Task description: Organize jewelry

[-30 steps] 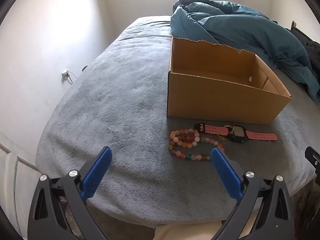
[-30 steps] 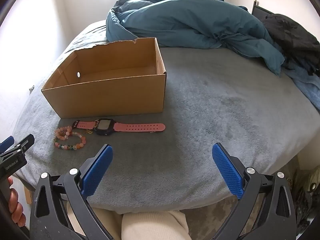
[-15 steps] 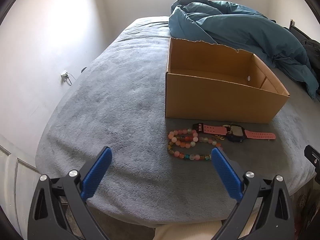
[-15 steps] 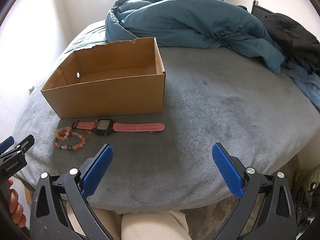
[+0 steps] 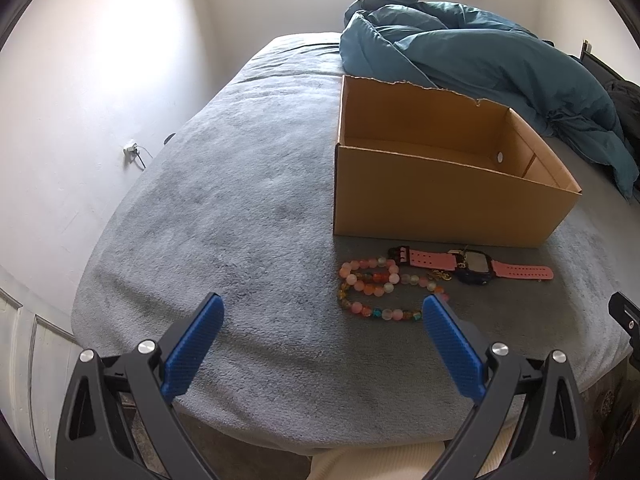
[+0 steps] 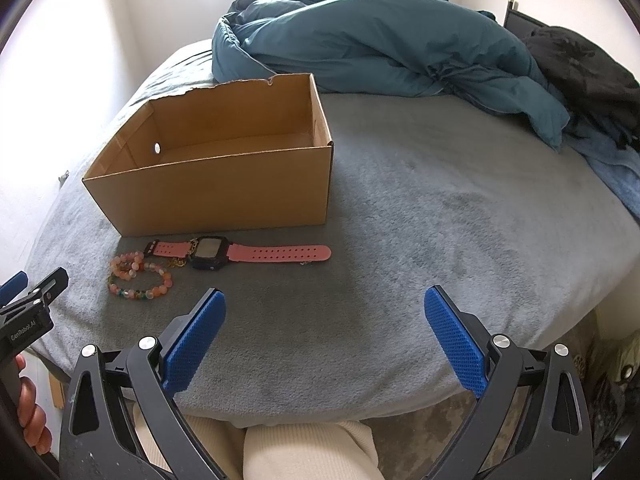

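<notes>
Task not started, by the look of it: the box (image 5: pixel 440 196) on the bed (image 5: pixel 240 240) shows nothing inside, and 1 watch (image 5: pixel 474 266) and 1 bead strand (image 5: pixel 380 290) lie just in front of its near wall. Count: 1 box, 1 watch, 1 bead strand. Left tool (image 5: pixel 322 318) and right tool (image 6: pixel 325 312) each gape wide with nothing held, near the bed's front edge.

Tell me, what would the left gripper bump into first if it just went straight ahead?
Probably just the gray blanket. The left gripper is open and aims left of the beaded bracelet and the cardboard box, though depth is hard to judge here.
</notes>
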The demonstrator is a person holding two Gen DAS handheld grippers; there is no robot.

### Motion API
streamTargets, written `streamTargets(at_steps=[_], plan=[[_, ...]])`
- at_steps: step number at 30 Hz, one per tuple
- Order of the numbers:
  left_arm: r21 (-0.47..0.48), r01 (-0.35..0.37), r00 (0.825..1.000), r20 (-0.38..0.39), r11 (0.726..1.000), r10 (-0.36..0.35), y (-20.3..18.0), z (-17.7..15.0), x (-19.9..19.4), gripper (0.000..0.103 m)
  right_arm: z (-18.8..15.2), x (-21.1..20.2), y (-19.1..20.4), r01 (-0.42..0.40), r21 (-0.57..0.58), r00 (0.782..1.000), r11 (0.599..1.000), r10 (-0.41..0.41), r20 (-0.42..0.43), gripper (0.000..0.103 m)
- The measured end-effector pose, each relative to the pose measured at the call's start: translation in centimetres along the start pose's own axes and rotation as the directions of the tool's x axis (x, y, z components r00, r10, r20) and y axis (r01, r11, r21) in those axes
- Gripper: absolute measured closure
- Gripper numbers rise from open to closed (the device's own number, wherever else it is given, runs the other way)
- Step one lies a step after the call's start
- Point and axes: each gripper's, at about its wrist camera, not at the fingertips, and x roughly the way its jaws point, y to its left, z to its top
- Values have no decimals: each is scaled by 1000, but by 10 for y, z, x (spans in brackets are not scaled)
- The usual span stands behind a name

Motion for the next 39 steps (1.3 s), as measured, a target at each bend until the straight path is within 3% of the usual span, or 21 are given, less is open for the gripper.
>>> streamTargets(at_steps=[39], plan=[[-1, -2, 1000, -1, 1000, 2, 6, -2, 2, 6, -1, 2, 1, -3, 0, 1000, 1000, 3, -4, 8]])
